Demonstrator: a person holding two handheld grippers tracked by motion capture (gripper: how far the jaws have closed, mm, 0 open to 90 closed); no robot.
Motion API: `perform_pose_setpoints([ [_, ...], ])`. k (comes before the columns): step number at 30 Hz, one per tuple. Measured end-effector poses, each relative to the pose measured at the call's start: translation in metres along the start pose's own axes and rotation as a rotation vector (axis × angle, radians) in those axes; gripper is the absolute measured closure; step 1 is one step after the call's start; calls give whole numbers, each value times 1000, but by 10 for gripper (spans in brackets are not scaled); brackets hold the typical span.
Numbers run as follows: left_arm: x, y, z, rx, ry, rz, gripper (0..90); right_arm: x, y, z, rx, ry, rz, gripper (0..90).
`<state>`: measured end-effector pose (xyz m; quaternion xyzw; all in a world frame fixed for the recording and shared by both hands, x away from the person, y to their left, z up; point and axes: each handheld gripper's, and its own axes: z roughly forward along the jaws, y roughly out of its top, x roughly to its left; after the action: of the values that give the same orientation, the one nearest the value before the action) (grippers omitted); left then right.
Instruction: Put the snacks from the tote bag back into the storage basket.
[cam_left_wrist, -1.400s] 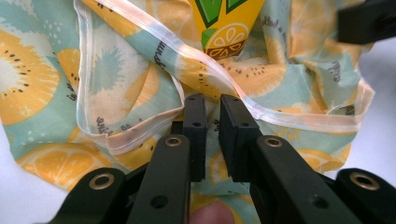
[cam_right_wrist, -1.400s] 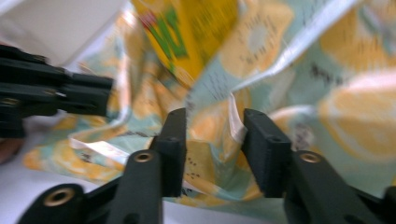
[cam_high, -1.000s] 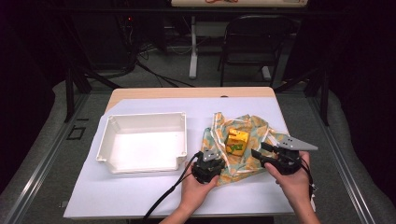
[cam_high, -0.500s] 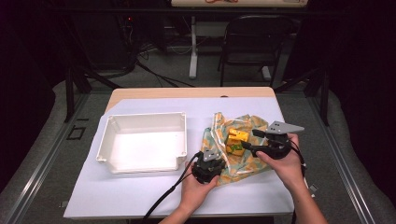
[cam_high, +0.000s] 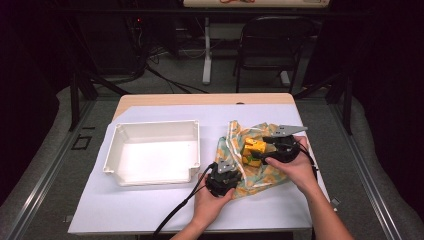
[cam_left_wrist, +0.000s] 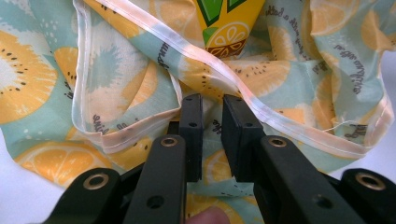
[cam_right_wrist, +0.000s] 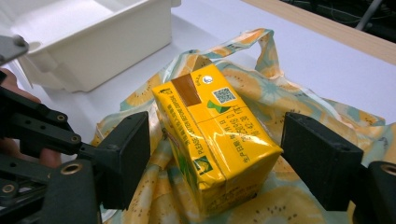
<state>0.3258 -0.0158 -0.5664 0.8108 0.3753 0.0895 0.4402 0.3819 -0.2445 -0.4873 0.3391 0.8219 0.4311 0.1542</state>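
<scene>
The right gripper (cam_high: 258, 151) had slid left from the bag's right edge, and its jaws had just been spreading; now they stood released on either side of the yellow juice carton (cam_right_wrist: 215, 135), pads clear of it. The left gripper (cam_left_wrist: 212, 123) hadn't budged, clenched on the fruit-print bag (cam_high: 260, 172) at its near-left rim. The carton lay inside the bag's open mouth, its base buried in folds. The white tray (cam_high: 116, 162) sat left, just beside the bag, with bare table (cam_high: 150, 210) nearer.
</scene>
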Motion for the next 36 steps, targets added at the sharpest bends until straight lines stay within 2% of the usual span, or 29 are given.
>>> perform_pose_setpoints([
  [13, 0, 0, 0, 2, -1, 6, 781, -6, -5, 15, 44, 55, -43, 261],
  [27, 0, 0, 0, 3, 0, 8, 782, -10, -8, 23, 25, 91, -50, 308],
  [31, 0, 0, 0, 2, 0, 9, 781, -12, -8, 24, 24, 80, -50, 343],
  [34, -1, 0, 0, 2, 0, 10, 781, -12, -9, 24, 26, 89, -66, 374],
  [35, -1, 0, 0, 2, -2, 9, 781, -12, -9, 23, 26, 88, -69, 415],
  [36, -1, 0, 0, 1, -2, 9, 780, -12, -10, 22, 20, 91, -72, 506],
])
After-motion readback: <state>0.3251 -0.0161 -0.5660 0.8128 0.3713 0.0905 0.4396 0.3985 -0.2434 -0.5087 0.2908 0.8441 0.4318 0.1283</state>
